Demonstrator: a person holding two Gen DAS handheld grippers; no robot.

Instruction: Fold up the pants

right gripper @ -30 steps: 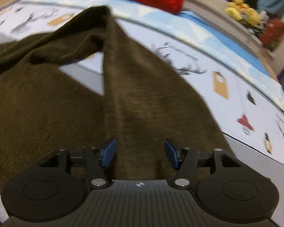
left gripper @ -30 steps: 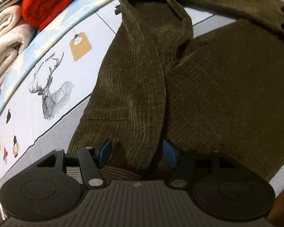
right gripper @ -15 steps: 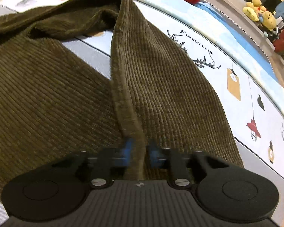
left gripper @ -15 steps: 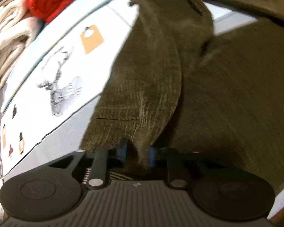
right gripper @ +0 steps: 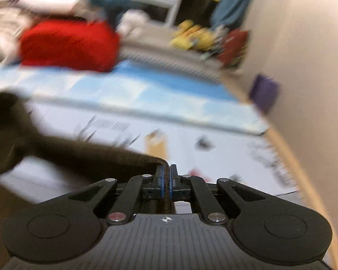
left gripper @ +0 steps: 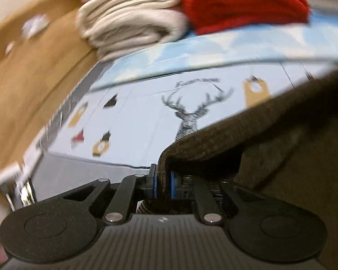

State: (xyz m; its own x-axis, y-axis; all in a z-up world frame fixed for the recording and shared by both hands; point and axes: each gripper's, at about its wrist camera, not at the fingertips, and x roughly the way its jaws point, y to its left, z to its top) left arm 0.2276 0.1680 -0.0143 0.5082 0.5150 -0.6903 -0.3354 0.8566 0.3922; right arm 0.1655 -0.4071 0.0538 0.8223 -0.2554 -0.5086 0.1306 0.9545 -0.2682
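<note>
Left gripper [left gripper: 161,180] pinches edge of brown corduroy pants [left gripper: 270,139]; right gripper [right gripper: 166,180] pinches another edge; pants [right gripper: 83,157] lifted above patterned bedsheet [left gripper: 146,112], red blanket [left gripper: 243,2] behind

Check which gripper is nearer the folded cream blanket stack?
Left, as a judgement. The left gripper, jaws shut on the pants, has the cream blanket stack right ahead. From the right gripper, also clamping the pants, it sits at the far left edge behind the red bundle.
</note>
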